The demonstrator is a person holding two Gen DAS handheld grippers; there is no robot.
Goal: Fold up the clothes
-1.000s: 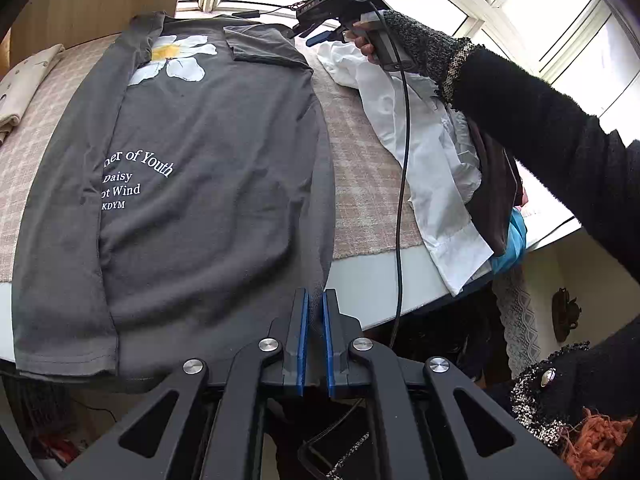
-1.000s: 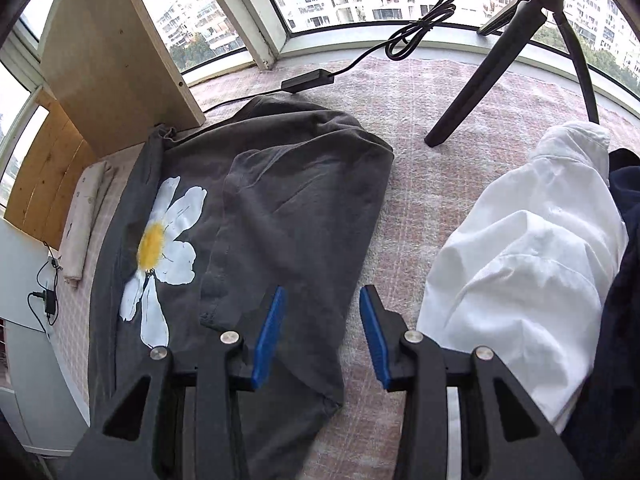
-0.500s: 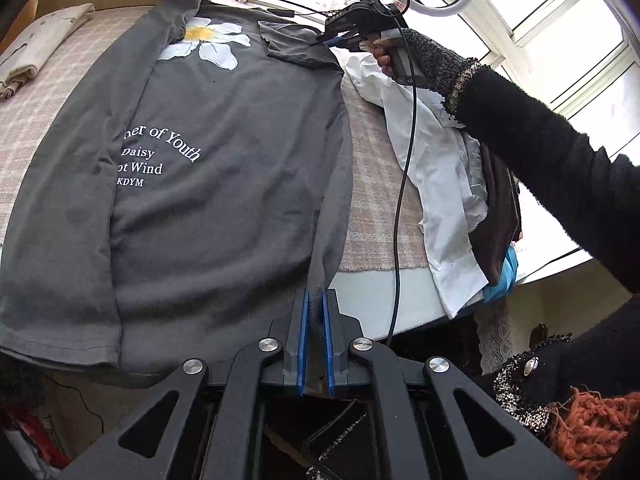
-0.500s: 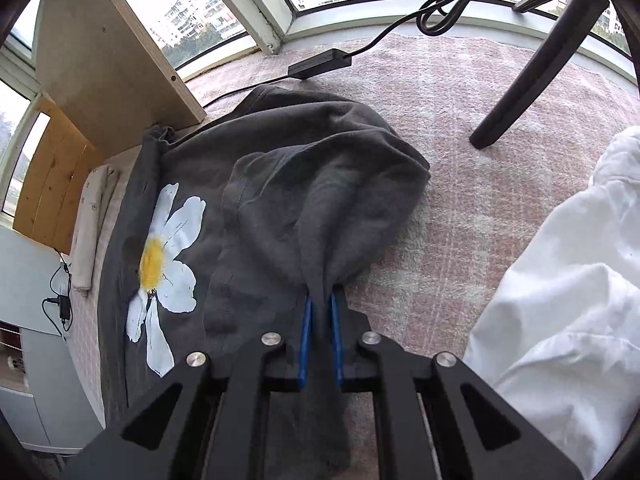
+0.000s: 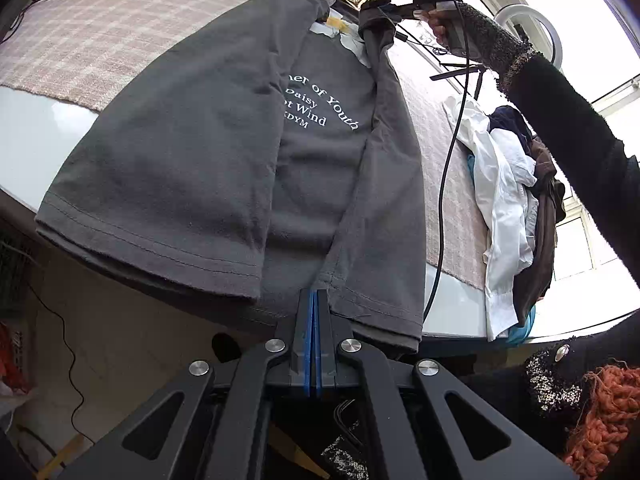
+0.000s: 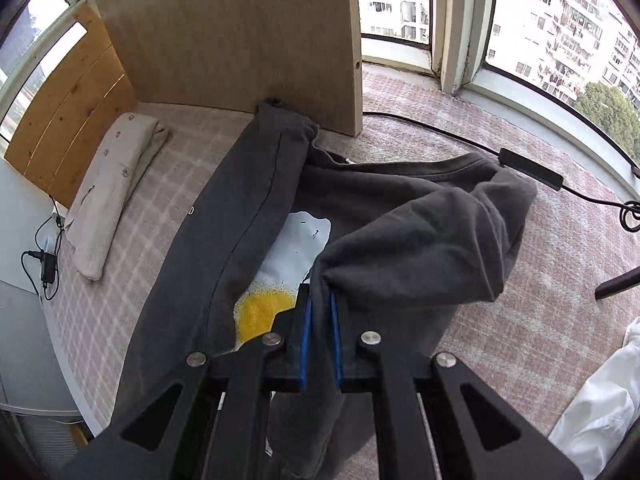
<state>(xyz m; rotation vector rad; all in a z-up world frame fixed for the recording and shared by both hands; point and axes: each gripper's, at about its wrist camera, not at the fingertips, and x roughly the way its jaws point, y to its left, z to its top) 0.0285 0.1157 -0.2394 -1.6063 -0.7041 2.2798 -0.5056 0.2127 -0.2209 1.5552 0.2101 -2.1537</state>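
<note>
A dark grey T-shirt (image 5: 192, 136) with white lettering and a daisy print (image 6: 280, 276) lies on the checked tablecloth. Its left side is folded over the body. My left gripper (image 5: 313, 296) is shut on the hem at the right edge, near the table's front. My right gripper (image 6: 319, 304) is shut on the bunched sleeve and shoulder fabric (image 6: 432, 240) and holds it over the daisy. In the left wrist view the right gripper (image 5: 380, 12) pinches that same edge at the far end, so the right side is lifted in a long fold.
A pile of white and dark clothes (image 5: 508, 200) lies at the table's right edge. A folded beige garment (image 6: 108, 196) rests at the left by a wooden board (image 6: 224, 36). A black cable (image 6: 532, 176) runs along the window side. A tripod leg (image 6: 616, 284) stands right.
Both grippers have carried the shirt's right edge leftward over the body. The right gripper, open a second ago, closed on the sleeve and lifted it over the daisy.
</note>
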